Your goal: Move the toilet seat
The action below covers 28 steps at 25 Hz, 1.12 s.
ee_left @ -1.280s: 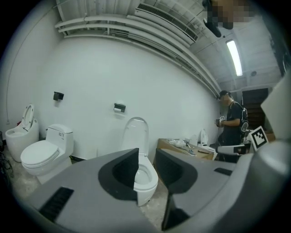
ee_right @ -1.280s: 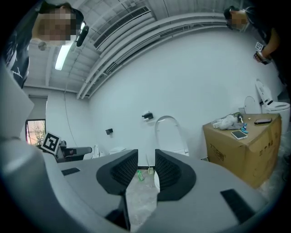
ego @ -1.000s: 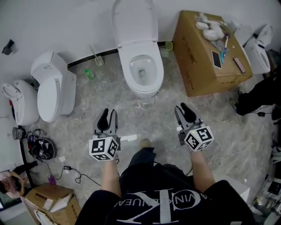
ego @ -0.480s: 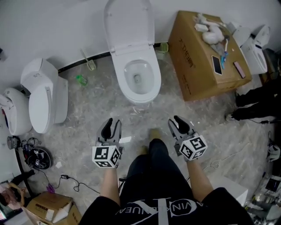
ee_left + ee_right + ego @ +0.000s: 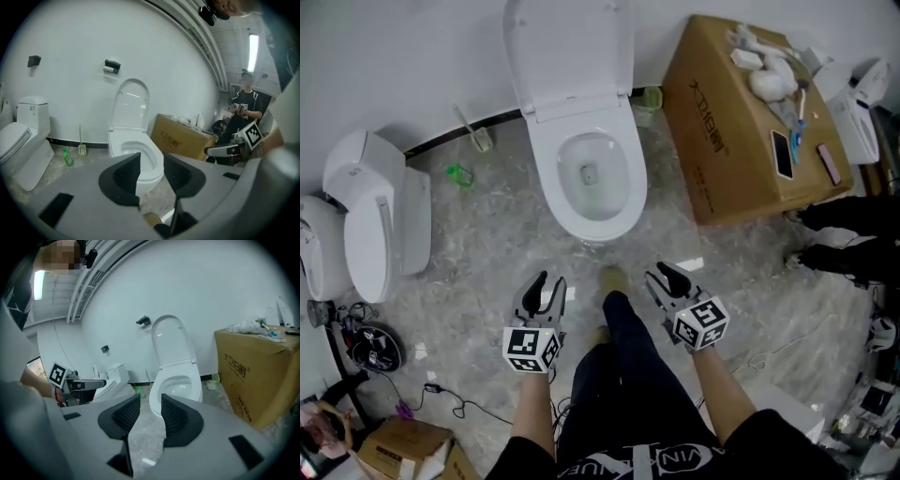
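Toilet seat [image 5: 547, 183], at the floor's far edge, lies well ahead of left gripper [image 5: 546, 285] and right gripper [image 5: 662, 277]; both jaws have just been opening and stand apart, empty.

We're facing the toilet [image 5: 586, 183], lid [image 5: 572, 52] up against the wall (bowl exposed). Left gripper [image 5: 546, 287] and right gripper [image 5: 660, 278] are well short of it, either side of our leg [image 5: 623, 337]. Both sets of jaws have just been opening, nothing between them. Cardboard box [image 5: 722, 141] to its right, second toilet [image 5: 380, 225] to its left.
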Each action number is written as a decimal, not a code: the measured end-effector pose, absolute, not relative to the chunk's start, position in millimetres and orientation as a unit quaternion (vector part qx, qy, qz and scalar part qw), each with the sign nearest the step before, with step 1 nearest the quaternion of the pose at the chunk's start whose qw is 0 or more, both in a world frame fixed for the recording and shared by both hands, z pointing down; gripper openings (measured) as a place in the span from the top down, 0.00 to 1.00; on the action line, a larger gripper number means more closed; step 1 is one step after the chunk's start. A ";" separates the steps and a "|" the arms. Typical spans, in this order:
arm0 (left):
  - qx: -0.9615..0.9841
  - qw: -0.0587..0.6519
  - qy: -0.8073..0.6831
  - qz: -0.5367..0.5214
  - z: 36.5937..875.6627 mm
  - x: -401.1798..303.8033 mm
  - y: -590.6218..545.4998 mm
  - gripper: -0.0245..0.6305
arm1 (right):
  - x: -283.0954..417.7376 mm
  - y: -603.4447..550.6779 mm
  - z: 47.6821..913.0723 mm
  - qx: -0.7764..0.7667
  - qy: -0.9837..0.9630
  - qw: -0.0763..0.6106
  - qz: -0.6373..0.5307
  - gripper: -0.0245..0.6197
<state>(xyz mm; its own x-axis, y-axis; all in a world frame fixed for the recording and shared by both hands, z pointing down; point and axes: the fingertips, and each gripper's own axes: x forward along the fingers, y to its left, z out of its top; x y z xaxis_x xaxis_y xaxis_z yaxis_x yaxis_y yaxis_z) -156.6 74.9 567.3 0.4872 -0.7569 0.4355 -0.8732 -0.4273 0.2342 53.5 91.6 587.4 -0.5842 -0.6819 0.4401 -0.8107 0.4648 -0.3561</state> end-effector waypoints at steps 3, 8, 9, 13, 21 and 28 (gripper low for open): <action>0.829 0.233 -0.486 0.149 599.4 -154.5 60.0 0.72 | 50.2 75.1 621.3 0.427 -0.847 0.139 0.285 0.73; 0.817 0.260 -0.488 0.165 652.6 -146.7 37.2 0.72 | 52.2 47.4 673.8 0.415 -0.842 0.165 0.302 0.73; 0.815 0.264 -0.487 0.169 662.0 -143.7 33.2 0.72 | 52.8 42.1 682.8 0.413 -0.841 0.170 0.304 0.73; 0.815 0.277 -0.475 0.184 696.1 -131.1 20.4 0.71 | 53.4 25.3 715.7 0.403 -0.840 0.190 0.310 0.73; 0.810 0.296 -0.457 0.217 757.2 -113.4 4.2 0.70 | 47.7 4.6 774.1 0.386 -0.838 0.229 0.311 0.73; 0.808 0.297 -0.437 0.262 801.6 -106.9 -4.4 0.69 | 51.9 -10.4 813.4 0.390 -0.828 0.280 0.290 0.73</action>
